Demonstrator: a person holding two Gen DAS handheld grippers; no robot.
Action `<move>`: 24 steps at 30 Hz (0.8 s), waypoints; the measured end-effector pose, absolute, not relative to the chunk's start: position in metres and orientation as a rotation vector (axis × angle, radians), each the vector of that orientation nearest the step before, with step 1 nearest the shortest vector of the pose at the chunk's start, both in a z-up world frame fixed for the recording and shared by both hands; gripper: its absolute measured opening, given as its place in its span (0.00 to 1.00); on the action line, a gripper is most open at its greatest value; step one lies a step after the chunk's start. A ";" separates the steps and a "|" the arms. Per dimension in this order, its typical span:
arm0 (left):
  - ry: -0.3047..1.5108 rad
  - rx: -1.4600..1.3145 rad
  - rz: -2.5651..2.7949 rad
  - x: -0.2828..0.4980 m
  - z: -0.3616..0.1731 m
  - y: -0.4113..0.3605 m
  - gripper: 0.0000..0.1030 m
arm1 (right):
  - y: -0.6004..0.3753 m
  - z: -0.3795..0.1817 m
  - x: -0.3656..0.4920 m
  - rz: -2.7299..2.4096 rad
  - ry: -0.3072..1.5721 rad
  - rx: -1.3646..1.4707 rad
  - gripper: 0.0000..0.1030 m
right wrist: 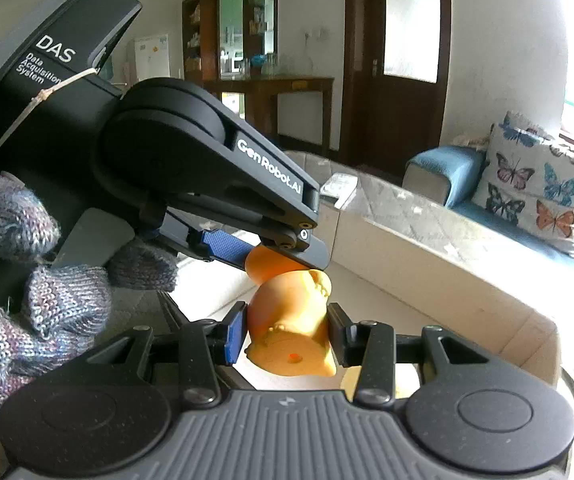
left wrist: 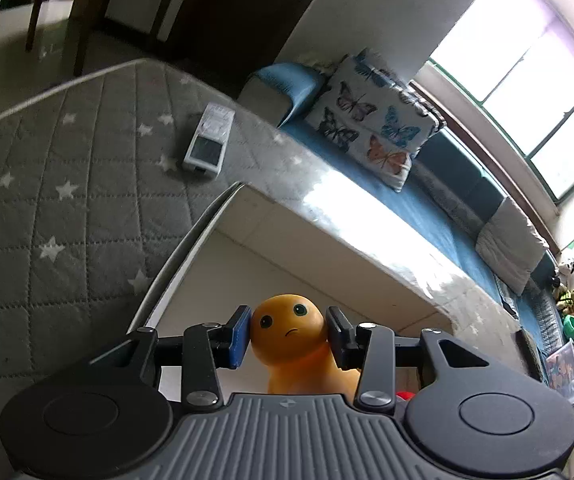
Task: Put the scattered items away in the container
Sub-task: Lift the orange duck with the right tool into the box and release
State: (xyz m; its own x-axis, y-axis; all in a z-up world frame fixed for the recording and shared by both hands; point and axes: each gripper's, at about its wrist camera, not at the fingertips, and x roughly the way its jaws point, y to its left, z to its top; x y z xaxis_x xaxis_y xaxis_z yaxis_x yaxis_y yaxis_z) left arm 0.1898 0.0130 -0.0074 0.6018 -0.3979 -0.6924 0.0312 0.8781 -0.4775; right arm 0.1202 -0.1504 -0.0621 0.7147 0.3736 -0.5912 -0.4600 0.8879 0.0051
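Observation:
An orange toy figure (left wrist: 287, 328) with dot eyes and a small frown is held by both grippers at once. My left gripper (left wrist: 289, 336) is shut on its round head. In the right wrist view my right gripper (right wrist: 287, 338) is shut on the toy's lower body (right wrist: 291, 332), whose underside faces the camera. The left gripper (right wrist: 271, 252) reaches in from the upper left there, held by a hand in a knitted glove (right wrist: 39, 292). The toy hangs over an open beige box (left wrist: 327, 256).
A grey quilted mattress with stars (left wrist: 55, 184) lies left of the box, with a white remote-like device (left wrist: 209, 142) on it. A blue sofa with a butterfly cushion (left wrist: 375, 120) runs behind. Something red (left wrist: 405, 395) shows low in the box. Stuffed toys (left wrist: 573, 300) sit far right.

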 end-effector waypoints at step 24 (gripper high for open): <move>1.014 -0.448 -0.249 0.211 -0.042 0.006 0.43 | -0.150 -0.085 0.133 0.449 0.743 -0.126 0.41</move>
